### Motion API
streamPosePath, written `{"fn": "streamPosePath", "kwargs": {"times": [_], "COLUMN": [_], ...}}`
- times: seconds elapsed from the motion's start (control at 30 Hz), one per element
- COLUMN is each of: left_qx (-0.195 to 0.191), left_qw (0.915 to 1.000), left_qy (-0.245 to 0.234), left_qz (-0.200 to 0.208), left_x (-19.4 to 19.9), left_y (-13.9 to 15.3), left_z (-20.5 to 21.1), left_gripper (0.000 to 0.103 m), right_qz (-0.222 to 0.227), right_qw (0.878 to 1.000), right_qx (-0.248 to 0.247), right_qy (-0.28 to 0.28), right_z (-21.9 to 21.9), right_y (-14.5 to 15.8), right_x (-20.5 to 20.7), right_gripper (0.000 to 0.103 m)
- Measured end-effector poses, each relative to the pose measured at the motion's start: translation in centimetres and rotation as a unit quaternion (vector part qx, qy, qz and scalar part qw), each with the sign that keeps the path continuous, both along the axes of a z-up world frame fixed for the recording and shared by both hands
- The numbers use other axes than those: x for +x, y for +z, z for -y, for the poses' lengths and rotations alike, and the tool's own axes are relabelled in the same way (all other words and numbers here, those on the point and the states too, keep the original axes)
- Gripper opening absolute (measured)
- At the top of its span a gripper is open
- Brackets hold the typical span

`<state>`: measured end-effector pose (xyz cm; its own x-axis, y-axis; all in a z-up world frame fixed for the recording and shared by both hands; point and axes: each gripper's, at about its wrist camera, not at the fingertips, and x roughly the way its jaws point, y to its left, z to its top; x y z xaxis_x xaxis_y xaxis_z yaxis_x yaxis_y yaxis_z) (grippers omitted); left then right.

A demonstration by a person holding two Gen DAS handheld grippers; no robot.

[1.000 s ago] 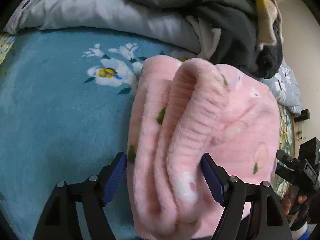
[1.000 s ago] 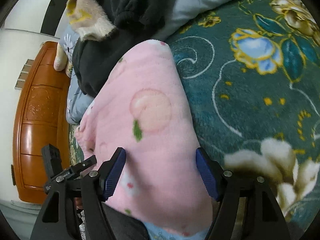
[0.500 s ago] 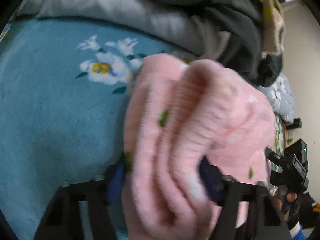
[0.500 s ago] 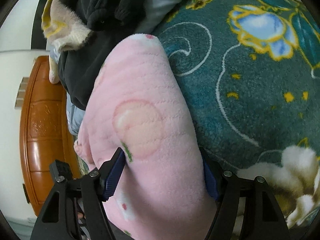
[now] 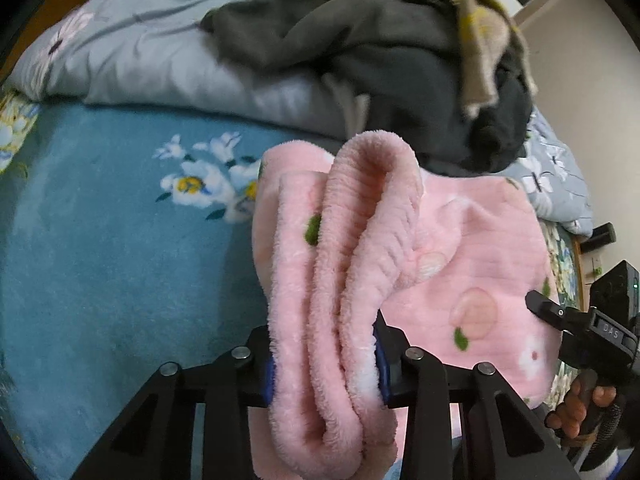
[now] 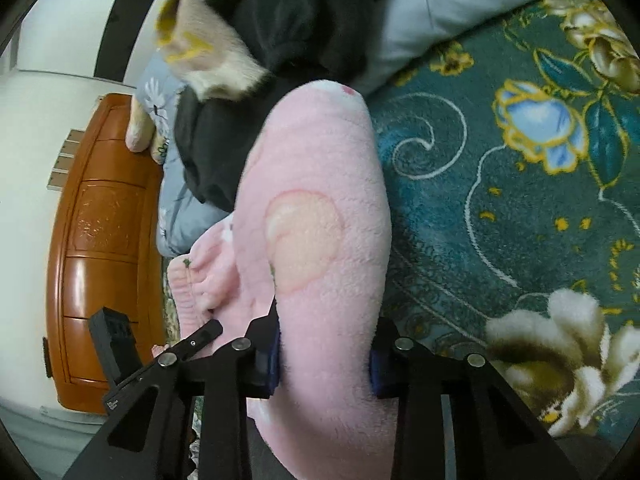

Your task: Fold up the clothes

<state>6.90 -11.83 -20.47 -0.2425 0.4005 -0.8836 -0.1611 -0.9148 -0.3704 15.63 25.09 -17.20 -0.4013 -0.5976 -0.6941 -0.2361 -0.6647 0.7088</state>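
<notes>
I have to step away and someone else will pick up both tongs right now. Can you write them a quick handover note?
Left tongs: shut on the bunched edge of the pink fleece garment.
Right tongs: shut on the same garment's other end, a thick fold.
The garment lies between both tongs over the floral blanket; a dark clothes pile sits behind it on the grey quilt.
Done: both ends gripped.
Left: probably complete this fold and lay it flat; the pile looks unfolded.

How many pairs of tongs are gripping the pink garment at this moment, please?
2. The left tongs pinch a bunched fold of the pink garment; the right tongs clamp a rolled part of it above the floral blanket.
</notes>
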Motion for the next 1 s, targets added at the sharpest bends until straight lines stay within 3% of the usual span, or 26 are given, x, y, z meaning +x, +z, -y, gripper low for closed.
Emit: {"fn": "streamPosePath", "kwargs": {"times": [0.17,0.37,0.73,1.0], "left_qx": [0.013,-0.001,-0.086,-0.142], "left_qw": [0.9996,0.9988,0.9908,0.9775], "left_qy": [0.004,0.006,0.098,0.155], "left_qz": [-0.025,-0.048,-0.039,-0.016], "left_x": [-1.4,-0.4,1.2,-2.5], "left_y": [2.3,5.1,7.2,4.2], "left_z": [0.1,5.5,26.6,36.8], "left_gripper": [0.038,0.038,0.038,0.038], "right_qz": [-0.028,-0.038,-0.004,0.024], "right_qw": [0.999,0.997,0.975,0.952], "right_qx": [0.005,0.004,-0.012,-0.017], "right_qy": [0.015,0.06,0.222,0.305], "right_z": [0.3,4.7,25.8,39.9], "right_y": [2.8,4.7,3.5,1.1], "right_x": [-0.7,-1.5,-6.4,-8.7], "right_gripper": [0.034,0.034,0.034,0.034]}}
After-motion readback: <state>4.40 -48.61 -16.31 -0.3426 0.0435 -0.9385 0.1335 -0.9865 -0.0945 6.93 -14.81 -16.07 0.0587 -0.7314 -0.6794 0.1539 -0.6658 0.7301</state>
